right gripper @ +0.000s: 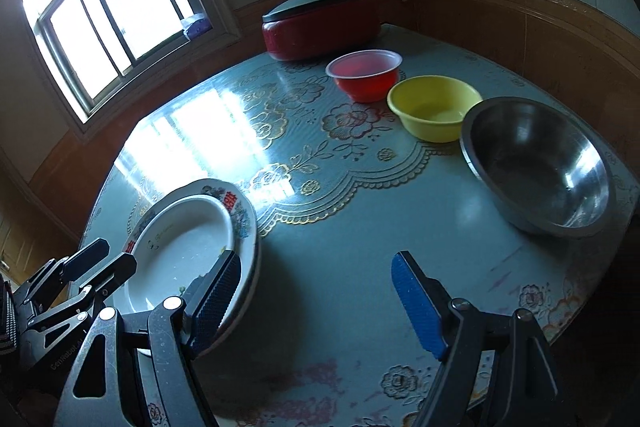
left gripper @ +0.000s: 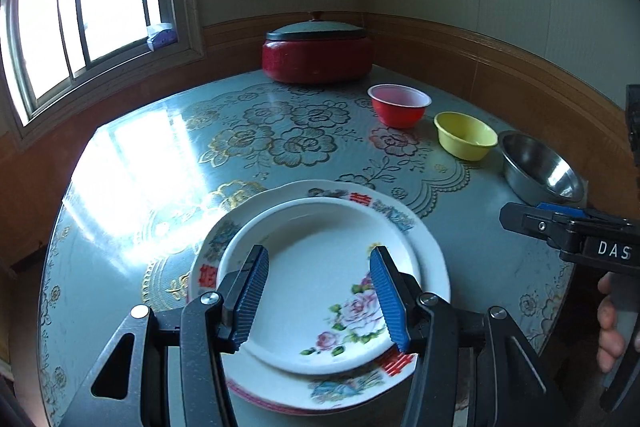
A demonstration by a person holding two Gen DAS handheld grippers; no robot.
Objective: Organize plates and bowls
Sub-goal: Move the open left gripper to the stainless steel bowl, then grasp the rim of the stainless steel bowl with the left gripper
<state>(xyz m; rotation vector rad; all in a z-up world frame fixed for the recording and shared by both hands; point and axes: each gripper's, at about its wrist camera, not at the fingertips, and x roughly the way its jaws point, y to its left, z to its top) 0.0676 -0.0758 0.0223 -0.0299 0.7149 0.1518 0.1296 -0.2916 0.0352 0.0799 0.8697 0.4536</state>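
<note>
My left gripper (left gripper: 318,297) hangs half open over the white flowered plate (left gripper: 320,283), holding nothing; this plate lies on a larger scalloped patterned plate (left gripper: 404,223). My right gripper (right gripper: 316,303) stands wide and empty over the round blue table (right gripper: 352,235). Behind the plates, a red plastic bowl (right gripper: 366,75), yellow plastic bowl (right gripper: 434,111) and steel bowl (right gripper: 536,163) form a row.

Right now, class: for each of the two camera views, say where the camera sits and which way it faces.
Left wrist: on the left gripper, facing down over the stacked plates; its open blue-padded fingers, the right gripper and a hand show.
Right wrist: on the right gripper, facing the table towards the steel bowl; its open fingers and the left gripper show.
Shared: plates, red bowl, yellow bowl, steel bowl, red pot, window.
</note>
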